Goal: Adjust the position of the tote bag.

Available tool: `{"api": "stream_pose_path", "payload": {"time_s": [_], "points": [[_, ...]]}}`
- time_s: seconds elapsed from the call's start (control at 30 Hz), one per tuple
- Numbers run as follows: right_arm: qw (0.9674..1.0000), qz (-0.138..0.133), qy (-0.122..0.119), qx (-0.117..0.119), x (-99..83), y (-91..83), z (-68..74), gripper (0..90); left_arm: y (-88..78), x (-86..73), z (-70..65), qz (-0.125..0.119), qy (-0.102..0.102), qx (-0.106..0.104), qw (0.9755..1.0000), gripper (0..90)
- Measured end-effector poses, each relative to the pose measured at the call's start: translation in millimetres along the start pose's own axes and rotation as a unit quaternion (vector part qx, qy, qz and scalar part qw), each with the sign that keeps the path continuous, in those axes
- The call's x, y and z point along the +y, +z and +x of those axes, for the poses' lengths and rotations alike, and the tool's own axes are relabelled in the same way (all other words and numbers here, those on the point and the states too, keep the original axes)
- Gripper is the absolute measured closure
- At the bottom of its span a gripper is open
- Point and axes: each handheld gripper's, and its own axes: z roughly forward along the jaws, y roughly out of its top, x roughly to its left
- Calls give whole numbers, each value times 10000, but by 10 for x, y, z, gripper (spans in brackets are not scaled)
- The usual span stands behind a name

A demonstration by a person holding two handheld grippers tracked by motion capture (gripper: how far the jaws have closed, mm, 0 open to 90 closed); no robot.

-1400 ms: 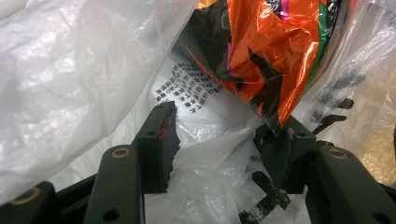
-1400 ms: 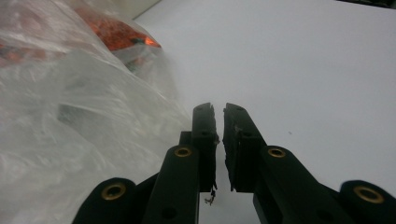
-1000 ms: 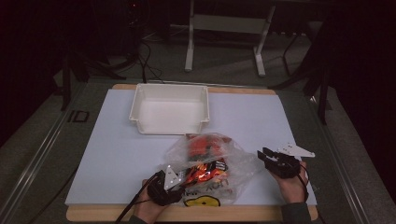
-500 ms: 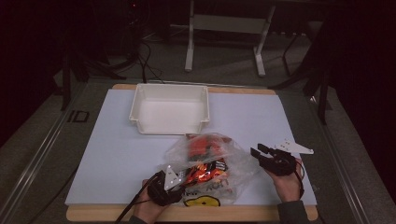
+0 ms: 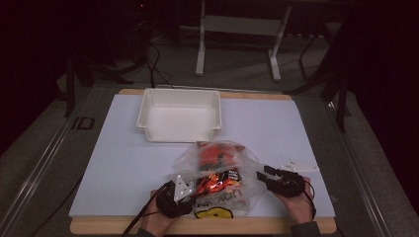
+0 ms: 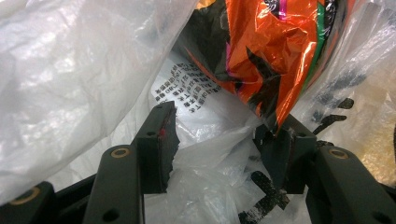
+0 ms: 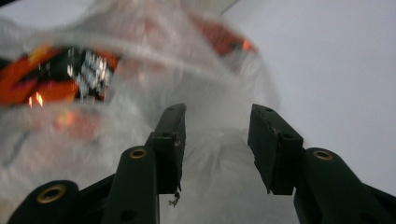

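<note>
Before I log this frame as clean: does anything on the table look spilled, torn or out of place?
Nothing stands out. The clear plastic bag lies crumpled at the near edge, the orange snack packets inside it, nothing spilled. The white bin sits upright and square behind it.

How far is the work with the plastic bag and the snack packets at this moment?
Done: nothing lies in the white bin yet. In hand: the left tongs stand open inside the plastic bag by an orange snack packet; the right tongs, just opened, face the bag's side. Left: probably moving the packets out.
</note>
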Motion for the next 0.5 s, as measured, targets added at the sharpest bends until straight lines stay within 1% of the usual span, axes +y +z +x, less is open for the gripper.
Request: {"api": "stream_pose_path", "payload": {"time_s": [0.13, 0.23, 0.4, 0.5], "points": [[9997, 205, -48, 79, -108, 48, 25, 557, 0, 1, -3, 5, 0, 1, 10000, 486], [9994, 296, -75, 133, -151, 68, 36, 560, 1, 1, -6, 1, -6, -4, 10000, 486], [9988, 443, -103, 177, -221, 110, 37, 566, 3, 2, -8, -6, 15, -18, 10000, 485], [9978, 631, -182, 135, -265, 155, 49, 572, 4, 1, -13, -13, 14, -12, 10000, 484]]}}
